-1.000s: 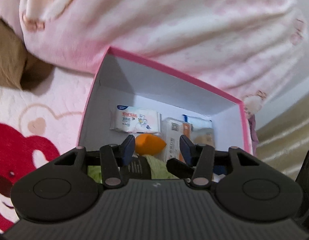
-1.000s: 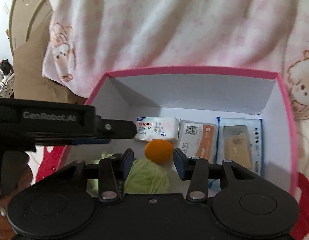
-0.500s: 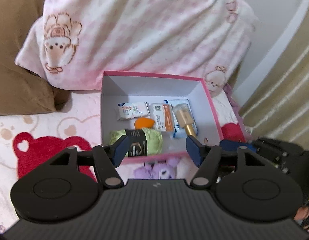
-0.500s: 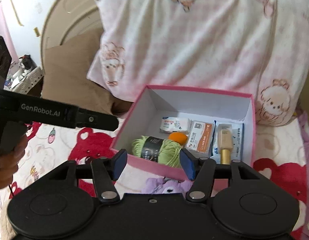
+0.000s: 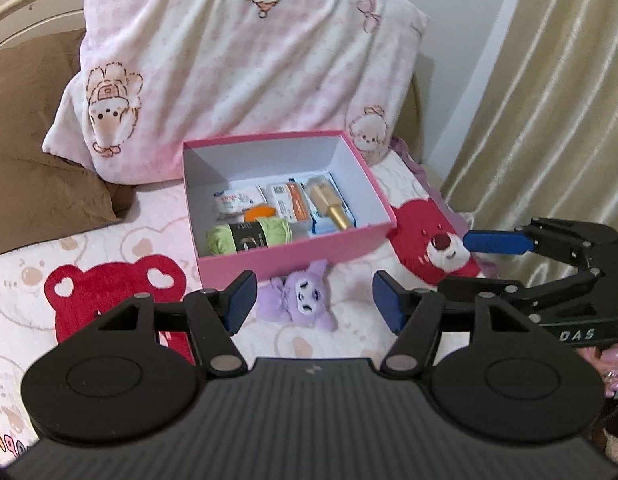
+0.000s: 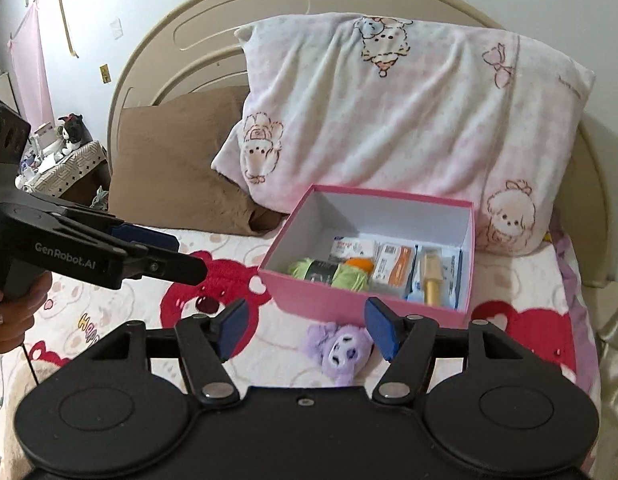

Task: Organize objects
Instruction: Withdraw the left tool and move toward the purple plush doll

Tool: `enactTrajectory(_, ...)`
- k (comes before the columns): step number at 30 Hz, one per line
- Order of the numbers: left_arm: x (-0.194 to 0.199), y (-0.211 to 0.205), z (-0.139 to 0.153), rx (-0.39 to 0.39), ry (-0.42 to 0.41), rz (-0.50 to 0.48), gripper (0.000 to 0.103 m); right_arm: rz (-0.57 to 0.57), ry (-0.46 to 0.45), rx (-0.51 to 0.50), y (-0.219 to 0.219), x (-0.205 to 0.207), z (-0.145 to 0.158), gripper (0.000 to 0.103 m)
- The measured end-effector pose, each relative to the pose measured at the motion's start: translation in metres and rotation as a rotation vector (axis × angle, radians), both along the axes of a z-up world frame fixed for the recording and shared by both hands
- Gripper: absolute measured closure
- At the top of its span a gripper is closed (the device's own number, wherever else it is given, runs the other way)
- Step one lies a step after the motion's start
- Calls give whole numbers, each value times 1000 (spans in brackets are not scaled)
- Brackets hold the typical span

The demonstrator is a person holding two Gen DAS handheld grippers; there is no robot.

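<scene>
A pink box (image 5: 309,250) (image 6: 349,300) lies open on the bed. In it are a green yarn skein (image 5: 249,236) (image 6: 333,274), an orange ball (image 5: 261,213) (image 6: 361,264), a wipes pack (image 5: 239,200) and flat packets. A purple plush toy (image 5: 305,300) (image 6: 343,350) lies on the blanket just in front of the box. My left gripper (image 5: 315,302) (image 6: 181,254) hovers above the toy, open and empty. My right gripper (image 6: 307,330) (image 5: 457,262) hangs on the box's right, its jaws opening with nothing between them.
A pink-and-white pillow (image 5: 237,60) (image 6: 389,112) leans behind the box, with a brown pillow (image 5: 33,152) to its left. The bear-print blanket (image 5: 109,292) covers the bed. A beige curtain (image 5: 549,100) hangs on the right and a curved headboard (image 6: 269,4) stands behind.
Both grippers have drawn back and up out of the box, and their jaws have spread wider. The green yarn and orange ball stay in the box.
</scene>
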State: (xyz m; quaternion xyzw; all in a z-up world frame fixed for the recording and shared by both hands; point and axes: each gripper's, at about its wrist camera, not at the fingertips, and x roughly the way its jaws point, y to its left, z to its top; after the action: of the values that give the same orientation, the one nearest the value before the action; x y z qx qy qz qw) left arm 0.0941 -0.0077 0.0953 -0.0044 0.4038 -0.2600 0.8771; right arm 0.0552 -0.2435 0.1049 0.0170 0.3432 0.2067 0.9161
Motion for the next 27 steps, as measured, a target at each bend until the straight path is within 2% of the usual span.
enactTrajectory(2, -8, 0, -8, 0, 4, -4, 40, -2, -3, -7, -1, -10, -4, 32)
enactTrajectory(5, -16, 6, -21, -26, 15, 7, 40, -6, -54, -69, 2, -27, -8, 32)
enactTrajectory(9, -20, 10, -42, -57, 17, 2, 40, 15, -57, -72, 6, -32, -19, 31)
enactTrajectory(20, 11, 9, -104, -111, 64, 25, 40, 55, 26, -111, 26, -1, -79, 31)
enactTrajectory(27, 30, -1, -127, -76, 85, 31, 40, 29, 46, -162, 30, 22, -106, 30)
